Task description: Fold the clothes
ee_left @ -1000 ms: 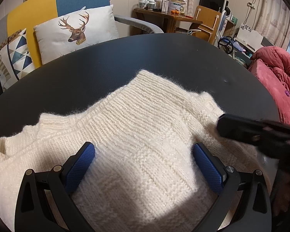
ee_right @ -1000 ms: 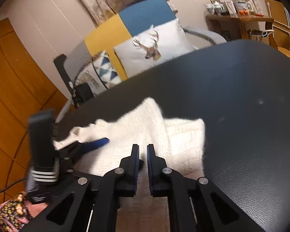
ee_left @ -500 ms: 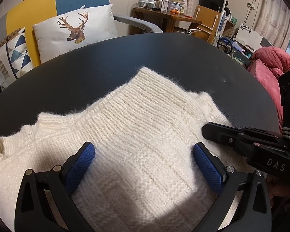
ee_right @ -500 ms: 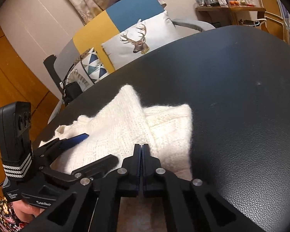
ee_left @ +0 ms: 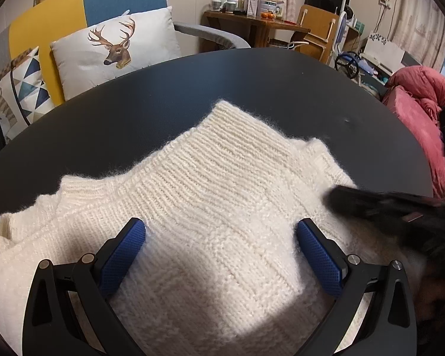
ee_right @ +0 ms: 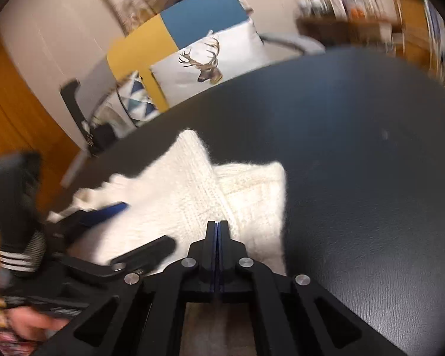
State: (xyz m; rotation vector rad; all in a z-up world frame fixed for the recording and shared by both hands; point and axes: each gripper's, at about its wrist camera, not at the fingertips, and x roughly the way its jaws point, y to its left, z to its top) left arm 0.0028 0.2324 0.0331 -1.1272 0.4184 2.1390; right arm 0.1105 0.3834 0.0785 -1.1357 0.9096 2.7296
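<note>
A cream knitted sweater (ee_left: 222,201) lies partly folded on the dark round table (ee_left: 163,103). My left gripper (ee_left: 219,225) hovers over its near part with the blue pads (ee_left: 124,252) wide apart and nothing between them, so it is open. The right gripper (ee_right: 218,223) is shut, its jaws pressed flat together above the sweater's (ee_right: 178,195) right fold, and no cloth shows between them. In the left wrist view the right gripper (ee_left: 370,204) appears as a blurred black shape at the sweater's right edge. In the right wrist view the left gripper (ee_right: 146,224) stands at the left.
Behind the table is a yellow and blue chair (ee_left: 74,9) with a deer cushion (ee_left: 115,47) and a triangle-patterned cushion (ee_left: 20,89). A cluttered wooden desk (ee_left: 252,20) stands at the back. A pink quilt (ee_left: 415,103) lies to the right. Bare tabletop (ee_right: 356,178) stretches right of the sweater.
The right gripper's jaws, slightly apart a second ago, have closed together. It shifted a little over the sweater's right side and now looks blurred. The left gripper and the sweater stayed put.
</note>
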